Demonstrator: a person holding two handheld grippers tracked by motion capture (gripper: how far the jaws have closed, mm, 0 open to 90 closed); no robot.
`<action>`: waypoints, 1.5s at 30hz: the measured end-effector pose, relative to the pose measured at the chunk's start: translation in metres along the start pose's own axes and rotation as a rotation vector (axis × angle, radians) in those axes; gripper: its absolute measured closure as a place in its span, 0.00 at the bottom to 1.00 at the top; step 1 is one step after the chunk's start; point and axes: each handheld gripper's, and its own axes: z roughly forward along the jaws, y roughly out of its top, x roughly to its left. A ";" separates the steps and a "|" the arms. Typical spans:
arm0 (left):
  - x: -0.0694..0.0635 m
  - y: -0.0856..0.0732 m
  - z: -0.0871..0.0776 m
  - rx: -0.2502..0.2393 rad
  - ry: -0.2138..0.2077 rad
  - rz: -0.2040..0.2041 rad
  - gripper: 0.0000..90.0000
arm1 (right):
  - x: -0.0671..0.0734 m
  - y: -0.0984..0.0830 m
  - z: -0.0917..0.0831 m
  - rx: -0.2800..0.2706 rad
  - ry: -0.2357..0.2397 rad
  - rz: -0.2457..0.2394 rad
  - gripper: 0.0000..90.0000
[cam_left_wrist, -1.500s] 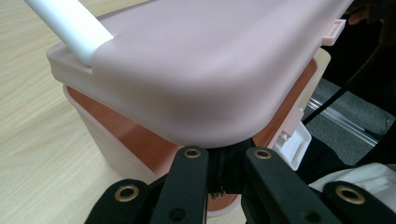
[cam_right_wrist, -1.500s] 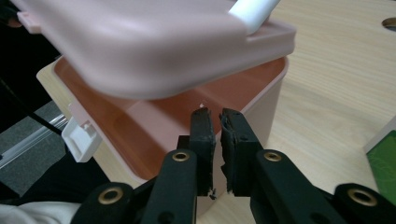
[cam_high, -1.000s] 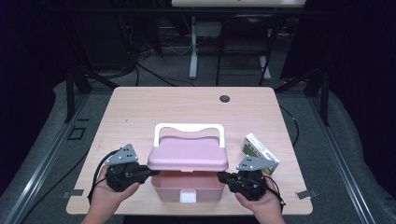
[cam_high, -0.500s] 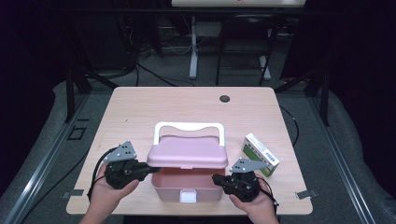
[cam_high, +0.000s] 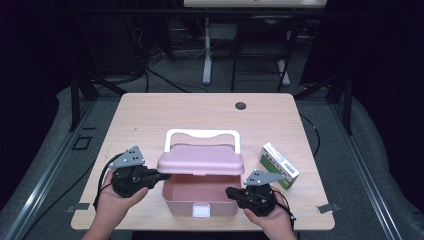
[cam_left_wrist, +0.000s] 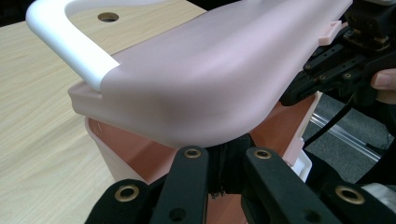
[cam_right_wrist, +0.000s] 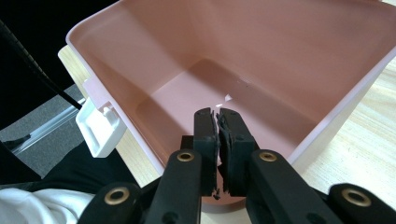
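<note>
The far half of the surface (cam_high: 150, 115) lies bare from left edge to right edge, apart from a small dark round spot (cam_high: 241, 105) near the far edge. The pink box (cam_high: 200, 192) blocks the middle of the near edge, and its raised lid (cam_high: 201, 159) with the white handle (cam_high: 202, 135) roofs the rear of the opening. The front of the interior stays reachable from above. The left hand-held gripper (cam_high: 162, 176) occupies the near left corner, under the lid's left end. The right hand-held gripper (cam_high: 230, 191) and a green-and-white carton (cam_high: 279, 165) crowd the near right corner, leaving a narrow lane between carton and box.
</note>
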 end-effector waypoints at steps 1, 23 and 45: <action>0.000 0.001 0.000 -0.003 0.001 0.000 0.99 | 0.000 0.000 0.000 0.000 -0.001 -0.002 0.96; 0.011 0.022 -0.001 -0.032 0.023 -0.010 0.99 | 0.000 -0.001 0.000 -0.003 -0.017 -0.034 0.99; 0.020 0.035 -0.001 -0.057 0.039 -0.017 0.99 | -0.001 -0.001 0.000 0.001 -0.009 -0.043 1.00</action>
